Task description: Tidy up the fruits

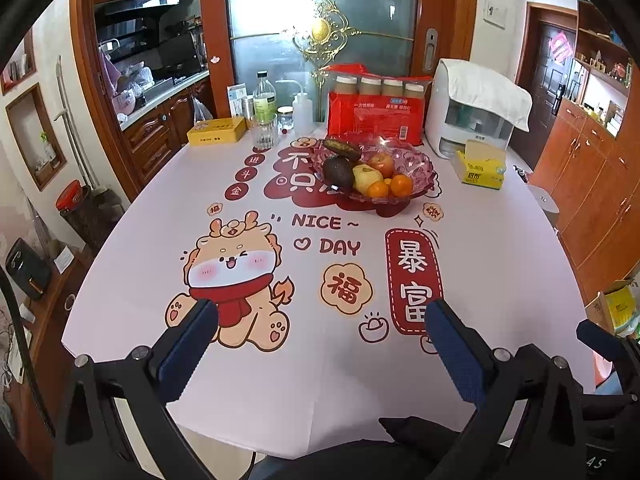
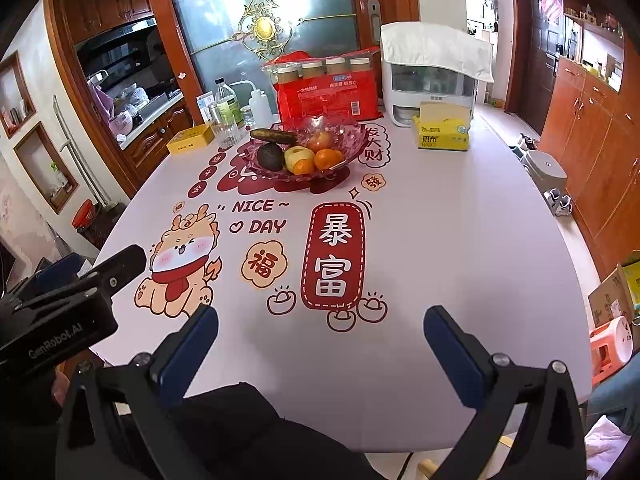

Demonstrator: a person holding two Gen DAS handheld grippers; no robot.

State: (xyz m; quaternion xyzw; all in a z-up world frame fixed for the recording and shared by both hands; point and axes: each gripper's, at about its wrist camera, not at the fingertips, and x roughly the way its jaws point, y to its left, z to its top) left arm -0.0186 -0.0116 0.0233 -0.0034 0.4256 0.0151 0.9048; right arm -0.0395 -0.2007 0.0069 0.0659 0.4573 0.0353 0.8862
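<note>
**Fruit bowl far ahead, both tongs wide over a printed counter**

The left tongs [image 1: 320,344] gape wide and hold nothing above the counter [image 1: 500,264], whose pale cloth carries a cartoon dragon print [image 1: 236,276] just ahead-left; the right tongs [image 2: 320,344] likewise stand wide and hold nothing; far ahead of both, the pink glass bowl [image 2: 344,136] holds the fruits [image 1: 368,172]; ahead-left a yellow tin [image 1: 217,130] sits near the counter's far-left edge; ahead-right stands a tissue box [image 2: 442,136]; beyond it, wooden cabinets [image 2: 588,152] line the room; bare cloth lies between tongs and bowl.
</note>
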